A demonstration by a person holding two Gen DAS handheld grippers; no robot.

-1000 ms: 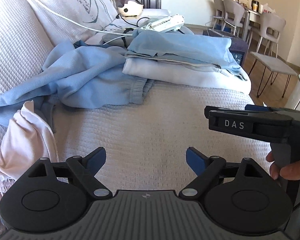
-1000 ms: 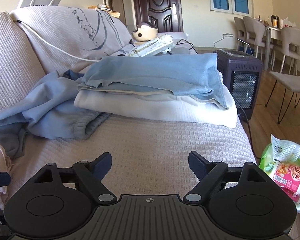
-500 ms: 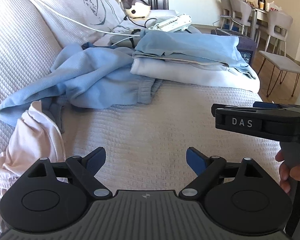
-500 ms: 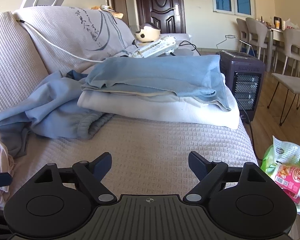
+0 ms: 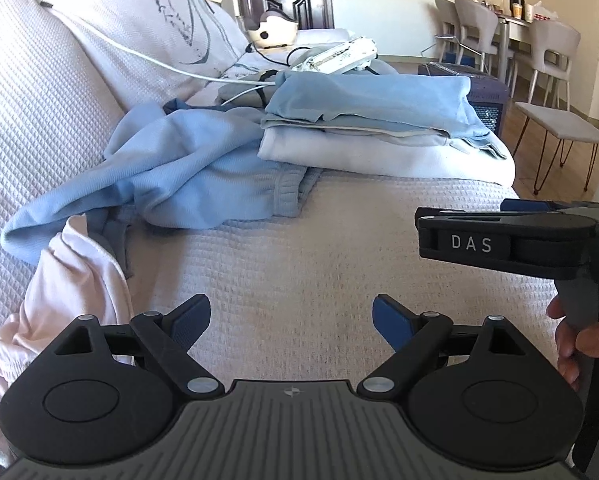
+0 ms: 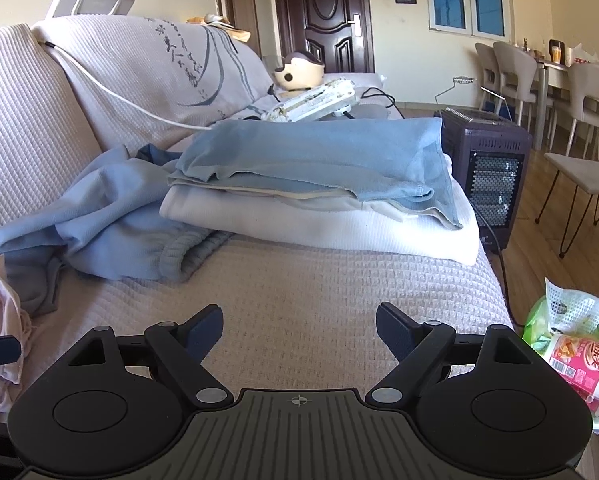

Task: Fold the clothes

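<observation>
Almost nothing has moved since the earlier frames: only the left wrist view has tipped a little, so the sofa back and the clothes sit slightly lower in it, while the right view is the same. Both grippers hover over the bare part of the white waffle-weave sofa cover (image 5: 299,264). The left gripper (image 5: 291,316) has its jaws spread wide with nothing between them, and the right gripper (image 6: 299,326) is spread and empty too.

At the far end lies a folded stack, a light blue garment (image 6: 319,160) on top of a white folded cloth (image 6: 319,224). Beside it, against the sofa back, a crumpled light blue sweatshirt (image 5: 171,176) is still unfolded, and a pale pink garment (image 5: 71,280) is heaped near the left gripper.

The step in hand seems to be the pause between two garments. The next move probably calls for reaching to one of the unfolded pieces, pinching an edge, and dragging it onto the free space to spread it flat.
</observation>
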